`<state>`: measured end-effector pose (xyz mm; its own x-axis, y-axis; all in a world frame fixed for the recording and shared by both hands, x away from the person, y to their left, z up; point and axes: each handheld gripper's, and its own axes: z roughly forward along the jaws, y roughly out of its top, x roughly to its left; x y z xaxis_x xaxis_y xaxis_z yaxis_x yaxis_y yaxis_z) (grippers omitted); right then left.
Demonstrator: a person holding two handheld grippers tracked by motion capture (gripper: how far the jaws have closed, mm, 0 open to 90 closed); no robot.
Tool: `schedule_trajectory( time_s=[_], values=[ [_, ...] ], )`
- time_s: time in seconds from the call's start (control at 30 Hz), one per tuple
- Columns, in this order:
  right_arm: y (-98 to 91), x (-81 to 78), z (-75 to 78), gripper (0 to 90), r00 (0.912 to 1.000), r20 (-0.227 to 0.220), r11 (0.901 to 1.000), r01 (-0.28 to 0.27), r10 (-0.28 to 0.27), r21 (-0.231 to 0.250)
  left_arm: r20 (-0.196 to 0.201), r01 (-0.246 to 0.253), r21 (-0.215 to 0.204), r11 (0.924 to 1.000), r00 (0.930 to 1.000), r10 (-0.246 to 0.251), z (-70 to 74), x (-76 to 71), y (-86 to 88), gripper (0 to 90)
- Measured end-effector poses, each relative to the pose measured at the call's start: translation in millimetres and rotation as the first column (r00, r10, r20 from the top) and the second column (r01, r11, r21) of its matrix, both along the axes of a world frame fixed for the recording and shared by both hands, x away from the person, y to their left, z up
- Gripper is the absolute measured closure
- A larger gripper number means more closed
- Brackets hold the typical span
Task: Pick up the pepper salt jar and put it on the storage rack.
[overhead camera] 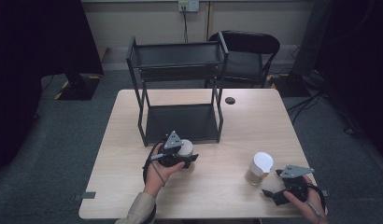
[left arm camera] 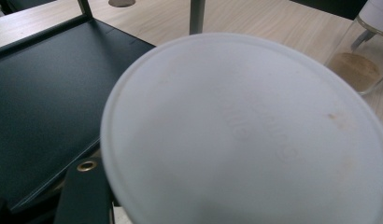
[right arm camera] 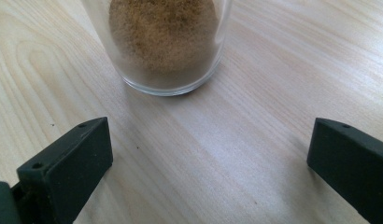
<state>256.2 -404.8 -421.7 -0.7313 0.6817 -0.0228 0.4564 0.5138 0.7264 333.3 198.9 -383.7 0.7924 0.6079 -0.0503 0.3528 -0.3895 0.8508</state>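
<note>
— While the table and the black rack sit steady, what worries you?

— That white-lidded jar just in front of the rack's lower shelf. Left gripper has its jaws closed on it (lid right up against the camera); gripped off-centre, it could slip or knock the rack post.

— And the right gripper?

— Jaws wide, holding nothing, near the jar of brown powder; a careless nudge tips it.
</note>
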Motion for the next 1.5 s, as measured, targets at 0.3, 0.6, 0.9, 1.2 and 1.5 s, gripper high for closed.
schedule_trajectory(
  time_s=[0.3,0.6,0.9,1.2,1.5],
  values=[
    [0.0,-0.2,0.0,0.0,1.0000,0.000,1.0000,0.000,0.000,0.000,-0.028,-0.004,-0.011,0.9999,0.9996,0.003,12.1,5.4,6.5,34.4],
    [0.1,-0.7,0.1,0.0,1.0000,-0.001,1.0000,0.002,-0.002,0.000,-0.050,-0.018,-0.022,0.9996,0.9986,0.016,26.0,13.3,16.1,34.5],
    [0.1,-0.7,0.1,0.0,1.0000,-0.001,1.0000,0.001,-0.001,0.000,-0.053,-0.028,-0.022,0.9994,0.9983,0.026,42.8,21.5,20.1,34.5],
    [0.1,-0.7,0.0,0.0,1.0000,0.000,1.0000,0.001,-0.001,0.000,-0.053,-0.043,-0.028,0.9987,0.9978,0.041,58.2,30.1,22.1,34.5],
    [0.1,-0.7,0.1,0.0,1.0000,-0.001,1.0000,0.002,-0.002,0.000,-0.044,-0.061,-0.016,0.9980,0.9972,0.060,75.1,35.8,22.1,34.5]
  ],
)
